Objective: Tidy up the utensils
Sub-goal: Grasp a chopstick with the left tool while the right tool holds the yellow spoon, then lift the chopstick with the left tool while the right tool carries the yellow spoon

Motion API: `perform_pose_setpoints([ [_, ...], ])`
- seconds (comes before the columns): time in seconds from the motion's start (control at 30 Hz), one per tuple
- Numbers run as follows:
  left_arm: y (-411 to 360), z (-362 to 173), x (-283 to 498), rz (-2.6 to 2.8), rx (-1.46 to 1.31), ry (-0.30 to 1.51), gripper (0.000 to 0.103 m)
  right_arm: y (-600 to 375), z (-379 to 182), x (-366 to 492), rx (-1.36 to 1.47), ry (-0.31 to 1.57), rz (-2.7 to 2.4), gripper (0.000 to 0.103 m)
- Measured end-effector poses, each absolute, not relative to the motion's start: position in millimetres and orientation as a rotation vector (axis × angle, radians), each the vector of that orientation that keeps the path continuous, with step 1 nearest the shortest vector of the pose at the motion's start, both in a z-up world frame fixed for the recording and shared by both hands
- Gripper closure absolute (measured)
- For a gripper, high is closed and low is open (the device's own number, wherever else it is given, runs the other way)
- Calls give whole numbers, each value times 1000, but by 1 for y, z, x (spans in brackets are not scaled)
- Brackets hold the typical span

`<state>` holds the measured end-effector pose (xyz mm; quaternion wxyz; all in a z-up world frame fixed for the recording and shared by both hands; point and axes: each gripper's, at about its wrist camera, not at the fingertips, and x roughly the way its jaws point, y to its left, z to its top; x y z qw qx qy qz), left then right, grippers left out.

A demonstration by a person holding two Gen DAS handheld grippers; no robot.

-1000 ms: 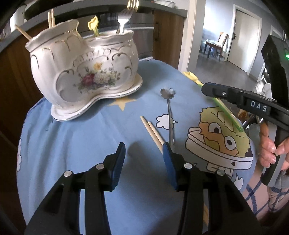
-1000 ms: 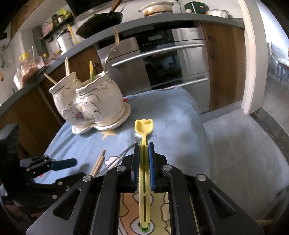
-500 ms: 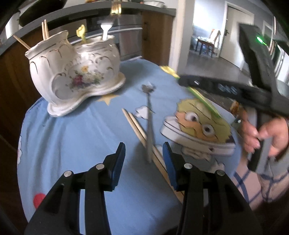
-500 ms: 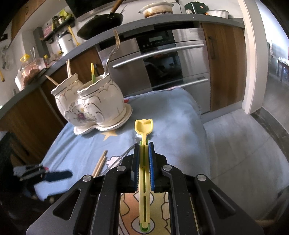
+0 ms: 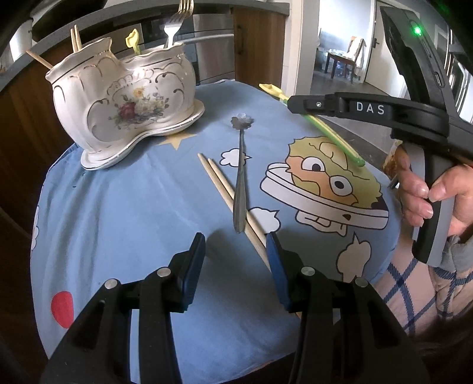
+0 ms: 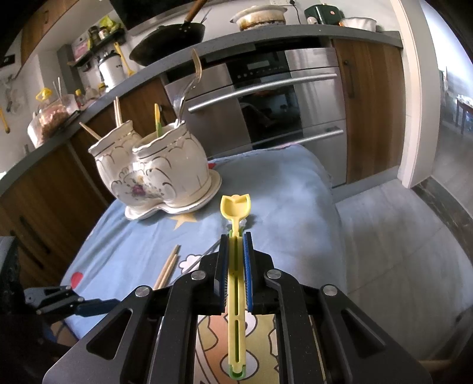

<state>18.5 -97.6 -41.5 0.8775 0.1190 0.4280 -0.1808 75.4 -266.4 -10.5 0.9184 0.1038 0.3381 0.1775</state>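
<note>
Blue tablecloth (image 5: 118, 206), chopsticks' (image 5: 224, 189) near ends hidden behind empty half-open left tongs (image 5: 235, 254); right tongs (image 6: 235, 260) tight on yellow spoon (image 6: 235, 224).

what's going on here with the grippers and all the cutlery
A person is sorting utensils into a ceramic holder on a blue cloth. The right gripper is shut on a yellow plastic spoon, held above the cloth. The left gripper is open and empty, just short of the metal spoon lying across a pair of chopsticks. The holder already has a fork, chopsticks and another yellow utensil.
</note>
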Motion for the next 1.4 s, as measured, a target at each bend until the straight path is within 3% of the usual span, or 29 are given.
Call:
perform_pose_setpoints([
  [0.33, -92, -45, 34, -378, 248, 908, 60, -266, -10, 73, 210, 695, 374, 93],
  [0.47, -88, -44, 38, -388, 259, 915, 83, -266, -10, 72, 211, 697, 373, 93],
  [0.77, -87, -43, 29, -428, 331, 952, 85, -266, -10, 73, 210, 698, 377, 93],
  [0.97, -71, -42, 31, -424, 331, 956, 97, -266, -10, 73, 210, 697, 375, 93],
  [1.4, -37, -42, 48, -357, 282, 942, 94, -251, -8, 67, 185, 669, 437, 93],
])
